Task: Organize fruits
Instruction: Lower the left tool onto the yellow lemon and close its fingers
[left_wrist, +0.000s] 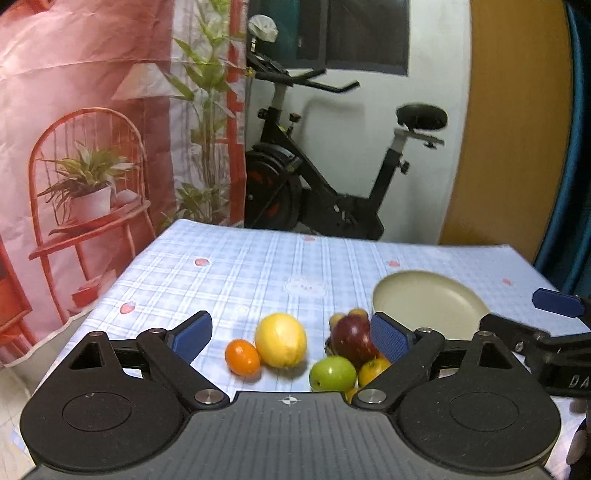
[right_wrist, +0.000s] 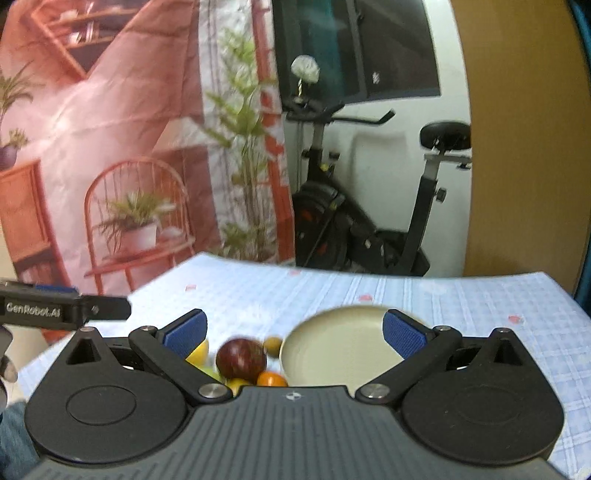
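Left gripper (left_wrist: 291, 338) spread wide and empty, jaws easing inward by the look of it, nothing pressed between the blue pads. Just ahead, between the fingers: yellow lemon (left_wrist: 281, 339) touching a small orange (left_wrist: 242, 357) to its left; toward the right finger, a green apple (left_wrist: 332, 373) and dark red apple (left_wrist: 351, 338) bunched with smaller orange fruits, partly hidden behind that pad. Cream plate (left_wrist: 428, 301) empty, beyond the right finger on the checked counter (left_wrist: 258, 266). Right gripper (right_wrist: 295, 336) likewise apart and holding nothing, plate rim (right_wrist: 295, 350) ahead, red apple (right_wrist: 241, 360) nearer its left finger.

Likely trouble: round fruit packed tight, so a closing pad could nudge a neighbour and send it rolling off the counter. Lemon probably too smooth for an off-centre pinch; could squirt out. Two grippers close beside each other, so a clash near the cluster seems possible
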